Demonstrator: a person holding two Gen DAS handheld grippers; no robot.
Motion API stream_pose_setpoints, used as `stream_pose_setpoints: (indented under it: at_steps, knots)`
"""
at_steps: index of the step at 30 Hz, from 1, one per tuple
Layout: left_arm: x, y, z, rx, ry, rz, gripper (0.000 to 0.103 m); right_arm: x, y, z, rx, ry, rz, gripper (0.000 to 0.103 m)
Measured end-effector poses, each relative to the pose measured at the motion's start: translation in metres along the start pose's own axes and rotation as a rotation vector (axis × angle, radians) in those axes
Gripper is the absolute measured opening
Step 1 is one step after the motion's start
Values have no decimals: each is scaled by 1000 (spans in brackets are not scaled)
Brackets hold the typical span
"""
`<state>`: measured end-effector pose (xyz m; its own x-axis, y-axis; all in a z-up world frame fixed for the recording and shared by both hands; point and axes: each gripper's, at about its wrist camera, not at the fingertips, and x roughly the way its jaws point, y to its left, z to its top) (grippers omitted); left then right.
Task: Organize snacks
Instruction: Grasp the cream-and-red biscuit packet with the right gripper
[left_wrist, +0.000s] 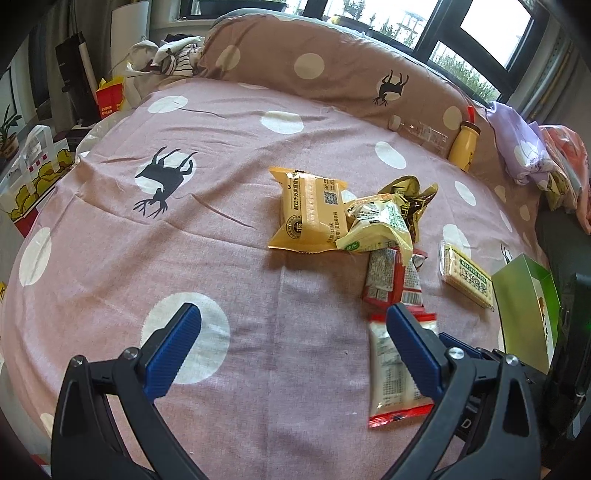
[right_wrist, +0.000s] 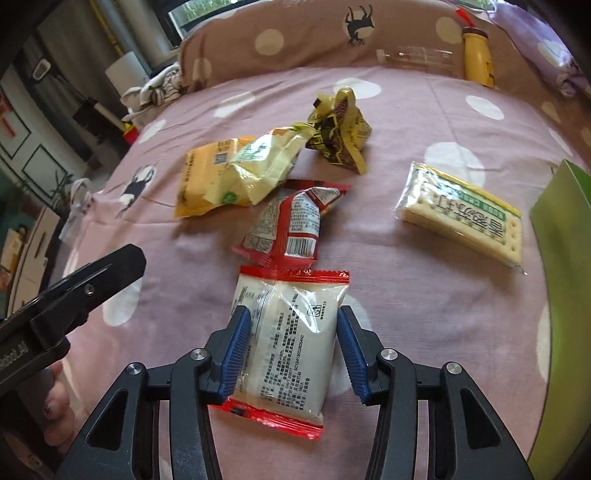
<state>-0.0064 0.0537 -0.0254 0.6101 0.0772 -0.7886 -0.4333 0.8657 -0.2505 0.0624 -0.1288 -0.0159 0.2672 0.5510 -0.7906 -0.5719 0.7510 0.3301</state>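
A white snack packet with red ends (right_wrist: 288, 343) sits between the blue pads of my right gripper (right_wrist: 291, 317), which press on both of its sides. The same packet (left_wrist: 395, 369) shows beside my left gripper's right finger. My left gripper (left_wrist: 295, 314) hangs open over the bare pink sheet, nothing between its fingers. Ahead lie a red packet (right_wrist: 291, 229), an orange packet (right_wrist: 199, 173), a pale yellow packet (right_wrist: 258, 170), a crumpled gold wrapper (right_wrist: 340, 129) and a cracker pack (right_wrist: 465, 218). A green box (right_wrist: 561, 221) stands at the right.
The snacks lie on a pink dotted bedsheet (left_wrist: 184, 221) with a brown pillow (left_wrist: 314, 66) at the back. A yellow bottle (left_wrist: 463, 144) and a clear bottle (left_wrist: 421, 133) lean on the pillow. Lilac cloth (left_wrist: 517, 147) is bunched at the right; bags stand past the left edge.
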Motion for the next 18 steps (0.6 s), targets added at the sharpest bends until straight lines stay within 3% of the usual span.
stream_pose_setpoints:
  at_steps: [5, 10, 18]
  knots:
    - [5, 1, -1, -6, 38, -28, 101, -14, -19, 4, 107, -24, 46, 57]
    - [23, -8, -9, -8, 186, -144, 98, -18, -34, -1, 201, 1, 103, 60]
    - [30, -31, -20, 81, 252, -198, 80, -11, -45, -5, 278, 28, 158, 60]
